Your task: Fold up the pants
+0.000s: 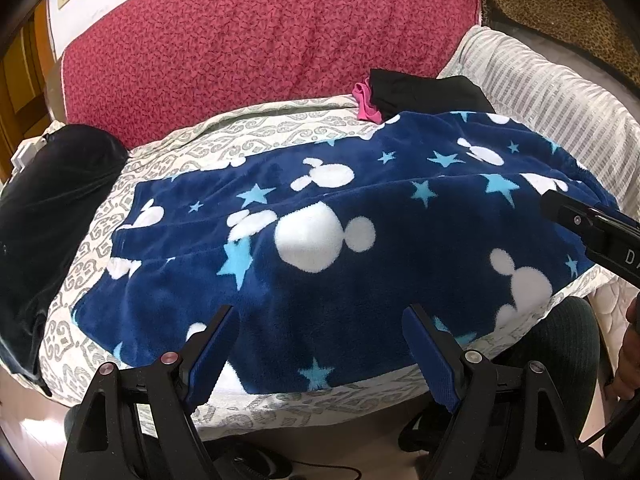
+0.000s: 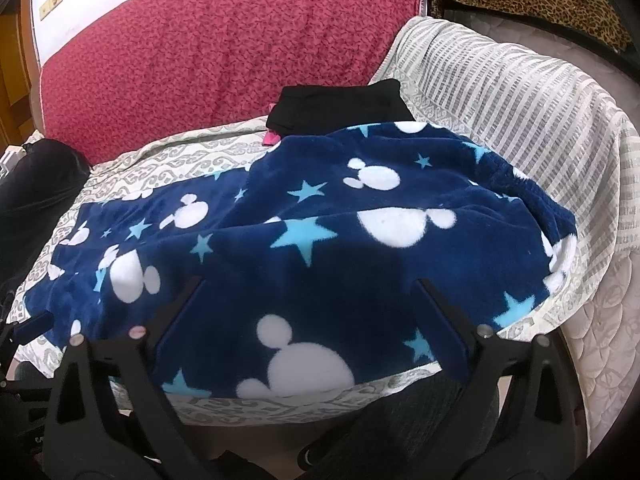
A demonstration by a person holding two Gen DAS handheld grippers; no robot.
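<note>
Navy fleece pants [image 1: 320, 248] with white mouse heads and light blue stars lie spread across the bed, legs running left, waist at the right; they also show in the right wrist view [image 2: 320, 248]. My left gripper [image 1: 320, 316] is open and empty, hovering over the near edge of the pants. My right gripper [image 2: 312, 284] is open and empty above the near part of the pants, towards the waist end. The right gripper's body also shows at the right edge of the left wrist view [image 1: 592, 232].
The bed has a grey patterned sheet [image 1: 240, 140] and a red headboard cushion [image 1: 260, 32]. Folded black clothes [image 2: 340, 108] and a pink item [image 1: 366, 104] lie behind the pants. A black bag [image 1: 48, 200] sits left. A striped blanket [image 2: 500, 100] lies right.
</note>
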